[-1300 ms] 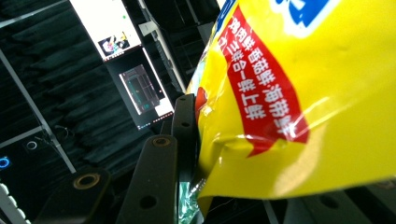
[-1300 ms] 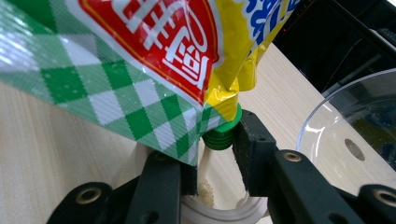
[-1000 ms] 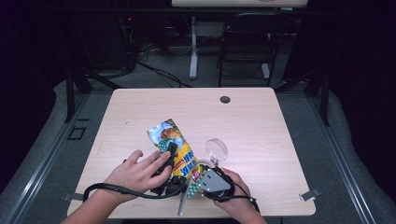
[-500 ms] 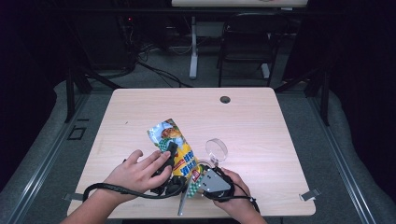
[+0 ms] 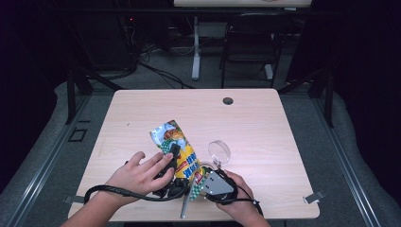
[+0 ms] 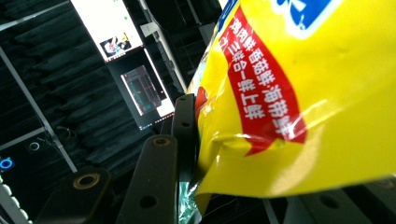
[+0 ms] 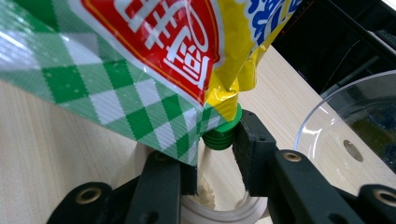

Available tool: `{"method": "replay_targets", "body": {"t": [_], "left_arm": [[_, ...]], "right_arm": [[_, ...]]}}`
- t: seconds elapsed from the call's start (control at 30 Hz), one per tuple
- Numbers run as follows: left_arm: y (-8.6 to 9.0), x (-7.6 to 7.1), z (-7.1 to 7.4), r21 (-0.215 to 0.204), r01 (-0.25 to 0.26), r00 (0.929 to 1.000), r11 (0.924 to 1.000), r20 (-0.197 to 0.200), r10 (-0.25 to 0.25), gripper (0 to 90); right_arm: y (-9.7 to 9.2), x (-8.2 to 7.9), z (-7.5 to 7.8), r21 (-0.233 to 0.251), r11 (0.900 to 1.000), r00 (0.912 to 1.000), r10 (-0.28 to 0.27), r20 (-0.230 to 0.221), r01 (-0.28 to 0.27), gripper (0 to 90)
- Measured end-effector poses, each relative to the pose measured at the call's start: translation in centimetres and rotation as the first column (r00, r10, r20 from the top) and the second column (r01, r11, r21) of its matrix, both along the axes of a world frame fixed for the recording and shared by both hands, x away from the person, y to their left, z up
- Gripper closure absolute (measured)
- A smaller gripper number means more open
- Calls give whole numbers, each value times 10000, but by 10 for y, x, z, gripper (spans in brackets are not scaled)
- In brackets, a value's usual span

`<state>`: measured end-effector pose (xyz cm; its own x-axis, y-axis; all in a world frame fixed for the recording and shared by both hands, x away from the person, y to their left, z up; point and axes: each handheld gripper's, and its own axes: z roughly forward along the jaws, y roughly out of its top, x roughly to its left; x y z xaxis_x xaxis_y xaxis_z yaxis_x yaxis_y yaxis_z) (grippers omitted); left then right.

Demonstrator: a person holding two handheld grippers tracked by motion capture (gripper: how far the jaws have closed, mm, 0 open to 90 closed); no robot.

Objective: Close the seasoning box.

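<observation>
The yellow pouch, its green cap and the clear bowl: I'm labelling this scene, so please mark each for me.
yellow pouch [image 5: 176,142]: high view, on its printed upper half.
green cap [image 7: 223,133]: right gripper view, on its ribbed side.
clear bowl [image 5: 219,151]: high view, on its rim.

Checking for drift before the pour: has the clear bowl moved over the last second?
No. In the high view the clear bowl sits at the same spot relative to the table's cable hole.

The pouch [image 5: 176,146] is glossy, crinkled foil-like plastic with a ribbed green plastic spout [image 7: 223,131]; the tabletop [image 5: 265,123] is matt pale wood grain; the bowl [image 5: 219,151] is clear plastic.
</observation>
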<state>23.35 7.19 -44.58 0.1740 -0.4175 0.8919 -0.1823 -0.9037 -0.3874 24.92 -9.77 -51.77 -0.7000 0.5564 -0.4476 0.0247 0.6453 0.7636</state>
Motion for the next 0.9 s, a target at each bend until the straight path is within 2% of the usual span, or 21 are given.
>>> {"method": "replay_targets", "body": {"t": [0.73,0.9], "left_arm": [[-2,0,2,73,101,9998,9999,154,-102,735],[-2,0,2,-19,106,9998,9999,140,-106,735]], "right_arm": [[0,0,0,36,10000,10000,-21,95,21,718],[0,0,0,34,10000,9999,-44,109,44,718]]}}
